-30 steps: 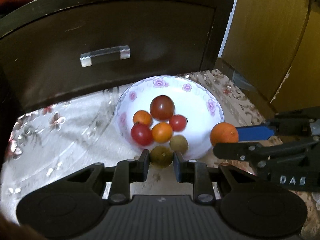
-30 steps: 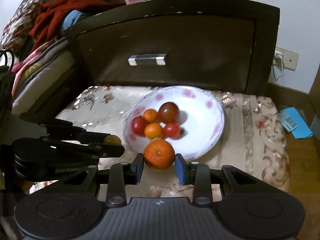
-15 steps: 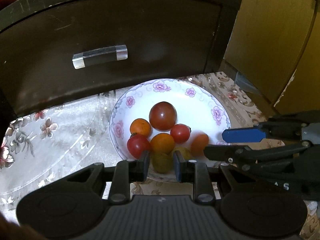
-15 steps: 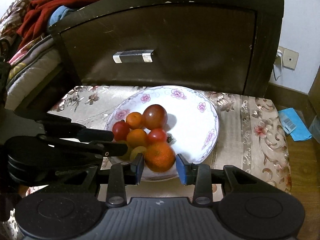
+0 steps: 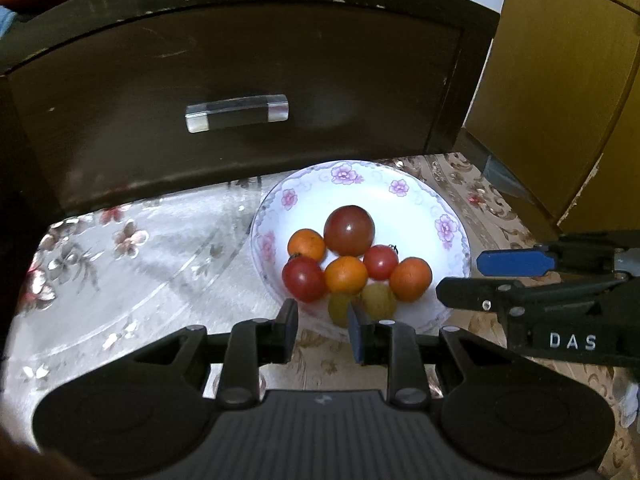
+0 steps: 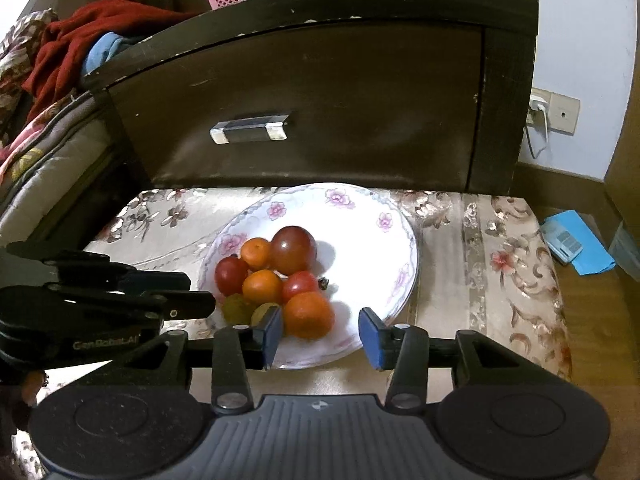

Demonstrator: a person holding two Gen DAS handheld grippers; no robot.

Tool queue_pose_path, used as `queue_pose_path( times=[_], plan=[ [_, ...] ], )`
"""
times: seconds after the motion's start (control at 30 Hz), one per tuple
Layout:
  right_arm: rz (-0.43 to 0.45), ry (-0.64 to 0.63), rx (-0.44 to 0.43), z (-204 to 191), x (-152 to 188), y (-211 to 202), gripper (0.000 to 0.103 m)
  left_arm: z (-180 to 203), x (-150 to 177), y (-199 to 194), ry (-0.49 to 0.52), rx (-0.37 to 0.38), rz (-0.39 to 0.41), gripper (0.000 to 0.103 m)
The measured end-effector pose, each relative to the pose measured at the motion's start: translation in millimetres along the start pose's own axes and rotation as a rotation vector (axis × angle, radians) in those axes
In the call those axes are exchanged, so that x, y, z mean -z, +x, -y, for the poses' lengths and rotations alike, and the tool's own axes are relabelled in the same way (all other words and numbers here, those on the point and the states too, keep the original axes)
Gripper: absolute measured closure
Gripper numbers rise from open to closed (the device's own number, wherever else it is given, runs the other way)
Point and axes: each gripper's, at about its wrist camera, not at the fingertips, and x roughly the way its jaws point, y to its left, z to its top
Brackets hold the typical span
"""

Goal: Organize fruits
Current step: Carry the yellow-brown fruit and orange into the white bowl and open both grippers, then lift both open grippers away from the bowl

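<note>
A white flowered plate (image 5: 344, 172) (image 6: 340, 196) on the cloth holds a heap of tomatoes, small oranges and two greenish-yellow fruits. My left gripper (image 5: 322, 326) (image 6: 200, 292) hovers at the plate's near rim. Its jaws are just opening, and the small greenish fruit (image 5: 338, 308) (image 6: 234, 308) lies on the plate just past its tips. My right gripper (image 6: 320, 332) (image 5: 460, 278) is opening. The orange (image 6: 308, 316) (image 5: 410, 278) rests on the plate between its blue pads, with a clear gap to the right pad.
A dark drawer front with a clear handle (image 5: 236, 114) (image 6: 250, 128) rises right behind the plate. Floral cloth (image 6: 500, 264) covers the seat. A wooden cabinet (image 5: 560, 100) stands to the right, a blue packet (image 6: 572, 244) lies on the floor, and clothes (image 6: 68, 52) are piled at left.
Both grippers carried their fruit forward over the plate. The right jaws have spread and the orange now sits among the fruit. The greenish fruit has left the left pads.
</note>
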Motion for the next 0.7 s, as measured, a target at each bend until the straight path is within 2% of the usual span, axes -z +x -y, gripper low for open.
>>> queue_pose_path(
  times=[0.2,0.27,0.33,0.47,0.63,0.7],
  plan=[
    [-0.003,-0.017,-0.018,-16,7,-14,0.057,2,10,-21,-0.021,-0.041,0.02,0.056],
    [-0.001,-0.018,-0.014,-19,10,-19,0.055,1,13,-27,-0.024,-0.067,0.027,0.049],
    [-0.001,-0.013,-0.013,-22,13,-23,0.054,0,16,-32,-0.036,-0.094,0.036,0.036],
    [0.002,0.012,-0.015,-25,19,-31,0.052,-3,21,-42,-0.056,-0.115,0.055,0.031],
    [0.012,0.03,-0.012,-32,26,-41,0.048,-1,30,-53,-0.052,-0.146,0.073,0.013],
    [0.014,0.031,-0.003,-35,29,-45,0.046,0,35,-57,-0.051,-0.161,0.079,0.009]
  ],
)
